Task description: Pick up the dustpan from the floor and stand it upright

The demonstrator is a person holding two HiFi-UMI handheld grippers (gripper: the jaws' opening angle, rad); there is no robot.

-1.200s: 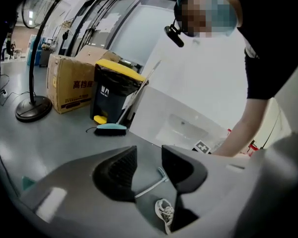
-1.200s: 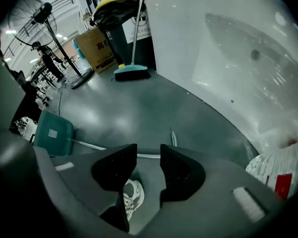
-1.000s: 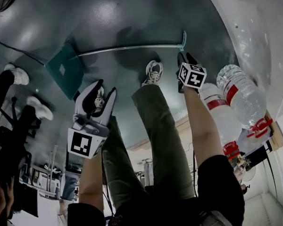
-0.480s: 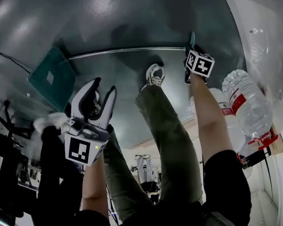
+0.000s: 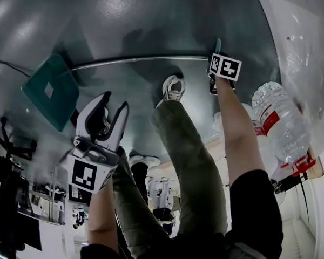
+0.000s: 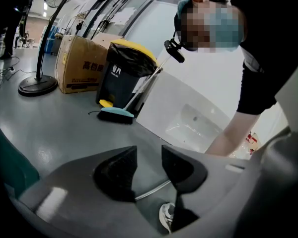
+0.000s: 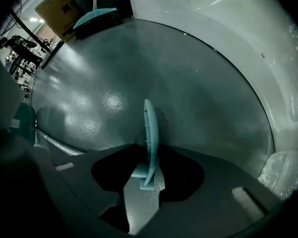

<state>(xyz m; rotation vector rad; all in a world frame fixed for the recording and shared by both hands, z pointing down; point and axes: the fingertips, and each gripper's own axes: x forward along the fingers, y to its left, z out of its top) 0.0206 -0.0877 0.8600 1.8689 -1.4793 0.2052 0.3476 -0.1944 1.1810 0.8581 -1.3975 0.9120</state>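
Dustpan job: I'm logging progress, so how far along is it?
Nothing is finished: the dustpan lies flat on the floor. In hand: the right gripper has its open jaws either side of the teal handle end, not clamped. The left gripper is open and empty. Left: grip, lift, stand it upright.

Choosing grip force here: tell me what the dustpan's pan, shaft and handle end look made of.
Pan: teal, matte, evenly coloured, likely plastic.
Shaft: thin, silvery, with a bright glint, probably metal tube.
Handle end: pale teal, thin moulded loop, dull sheen, apparently plastic.
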